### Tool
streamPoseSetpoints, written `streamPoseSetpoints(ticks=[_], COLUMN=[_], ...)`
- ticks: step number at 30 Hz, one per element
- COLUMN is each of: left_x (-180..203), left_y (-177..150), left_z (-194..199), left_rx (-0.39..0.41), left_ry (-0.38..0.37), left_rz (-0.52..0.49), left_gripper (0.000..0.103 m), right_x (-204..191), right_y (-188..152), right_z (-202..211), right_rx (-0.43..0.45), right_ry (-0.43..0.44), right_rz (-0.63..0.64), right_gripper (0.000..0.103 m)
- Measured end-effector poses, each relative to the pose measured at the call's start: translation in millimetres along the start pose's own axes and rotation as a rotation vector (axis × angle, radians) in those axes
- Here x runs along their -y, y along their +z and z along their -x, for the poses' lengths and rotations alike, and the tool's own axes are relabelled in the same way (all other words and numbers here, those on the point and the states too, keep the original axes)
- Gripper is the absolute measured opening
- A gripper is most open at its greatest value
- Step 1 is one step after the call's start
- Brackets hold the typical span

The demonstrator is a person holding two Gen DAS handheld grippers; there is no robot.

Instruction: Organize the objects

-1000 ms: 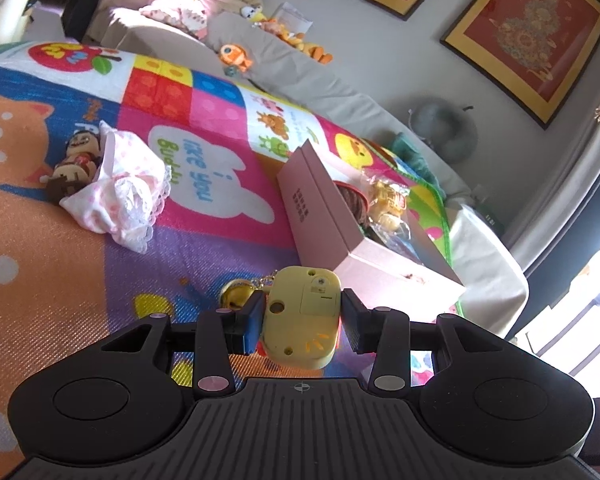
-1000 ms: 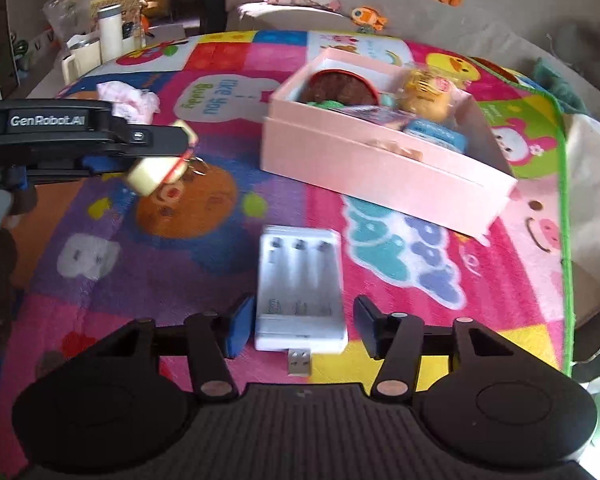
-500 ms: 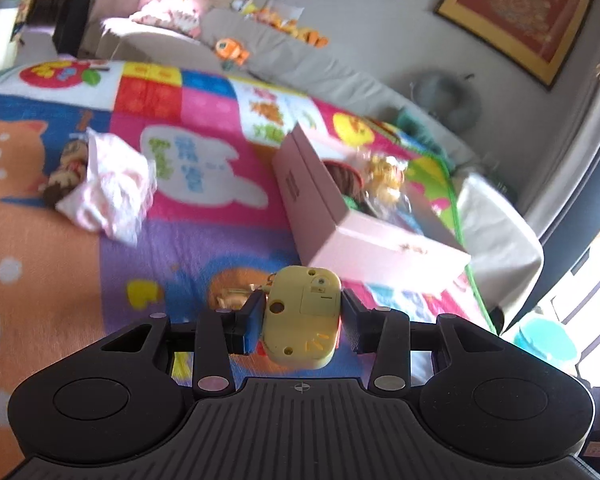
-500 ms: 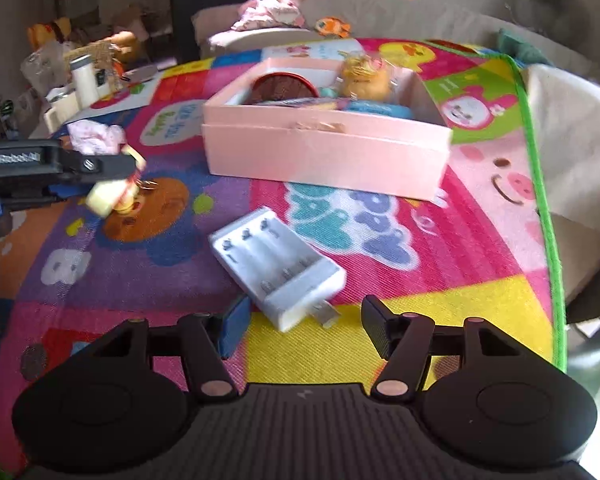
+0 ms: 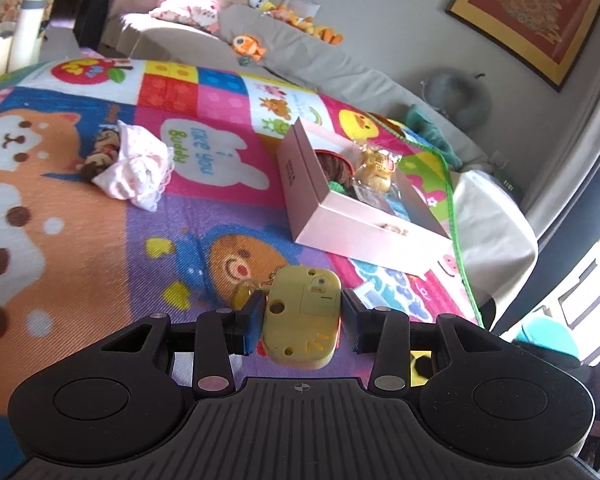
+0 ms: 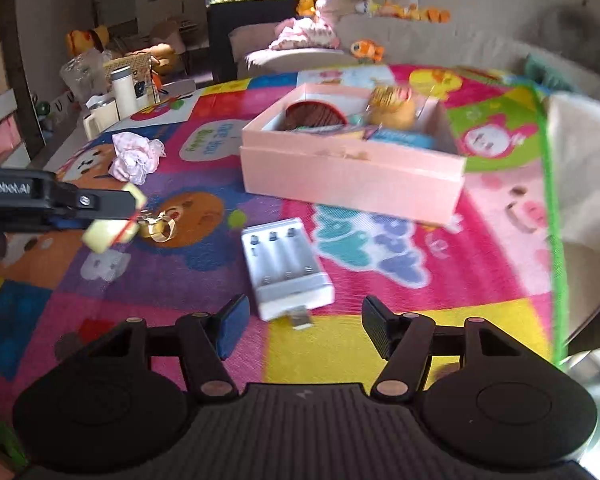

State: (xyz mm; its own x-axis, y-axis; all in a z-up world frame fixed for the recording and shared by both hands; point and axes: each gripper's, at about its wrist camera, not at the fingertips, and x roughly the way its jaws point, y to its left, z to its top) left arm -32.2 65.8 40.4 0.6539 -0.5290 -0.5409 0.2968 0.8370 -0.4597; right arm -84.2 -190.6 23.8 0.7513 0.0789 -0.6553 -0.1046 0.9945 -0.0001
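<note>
From the left wrist, the left gripper (image 5: 302, 314) is clamping its fingers on a yellow toy camera (image 5: 300, 318) above the play mat (image 5: 80, 240) — the pink box (image 5: 356, 224) is sitting ahead. From the right wrist, the right gripper (image 6: 300, 322) is opening, fingers empty — a white battery charger (image 6: 286, 266) is lying on the mat just ahead, untouched.
</note>
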Motion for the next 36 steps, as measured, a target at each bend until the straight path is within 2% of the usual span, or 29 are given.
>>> streamPoseSetpoints(ticks=[4, 8, 13, 18, 19, 20, 21, 25, 30, 33, 36], left_x=[11.2, 18.0, 35.6, 52.1, 55.2, 57.9, 60.3, 68.1, 73.8, 88.7, 114.8], left_y=[-6.4, -8.2, -13.9, -18.0, -18.4, -18.7, -19.1, -19.9, -5.1, 26.3, 65.8], left_z=[21.9, 24.5, 16.5, 10.5, 10.4, 9.5, 8.3, -0.9, -9.0, -17.2, -34.7], left_rx=[0.028, 0.021, -0.014, -0.037, -0.040, -0.045, -0.050, -0.088, -0.087, -0.056, 0.015], left_ry=[0.006, 0.047, 0.101, 0.185, 0.196, 0.206, 0.217, 0.248, 0.207, 0.152, 0.074], left_rz=[-0.053, -0.073, -0.148, -0.180, -0.184, -0.189, -0.196, -0.225, -0.203, -0.208, -0.240], left_gripper=[0.045, 0.045, 0.045, 0.045, 0.045, 0.045, 0.045, 0.045, 0.045, 0.045, 0.045], right_x=[4.9, 8.5, 4.7, 6.2, 6.4, 5.6, 4.9, 2.0, 26.0, 48.6, 68.1], right_y=[-1.5, 12.2, 23.8, 29.2, 29.0, 28.0, 26.4, 14.7, 11.5, 18.8, 27.2], right_z=[24.6, 24.4, -12.9, -47.6, -50.6, -53.1, -54.8, -42.6, 0.0, 23.1, 36.9], right_rx=[0.068, 0.093, 0.033, -0.029, -0.038, -0.051, -0.067, -0.046, 0.054, 0.125, 0.185], right_ry=[-0.007, 0.027, 0.067, 0.158, 0.169, 0.176, 0.186, 0.188, 0.240, 0.249, 0.243], right_rz=[0.060, 0.061, 0.114, 0.115, 0.118, 0.123, 0.133, 0.185, 0.102, 0.033, -0.018], right_gripper=[0.071, 0.071, 0.071, 0.071, 0.070, 0.063, 0.048, 0.047, 0.047, 0.047, 0.047])
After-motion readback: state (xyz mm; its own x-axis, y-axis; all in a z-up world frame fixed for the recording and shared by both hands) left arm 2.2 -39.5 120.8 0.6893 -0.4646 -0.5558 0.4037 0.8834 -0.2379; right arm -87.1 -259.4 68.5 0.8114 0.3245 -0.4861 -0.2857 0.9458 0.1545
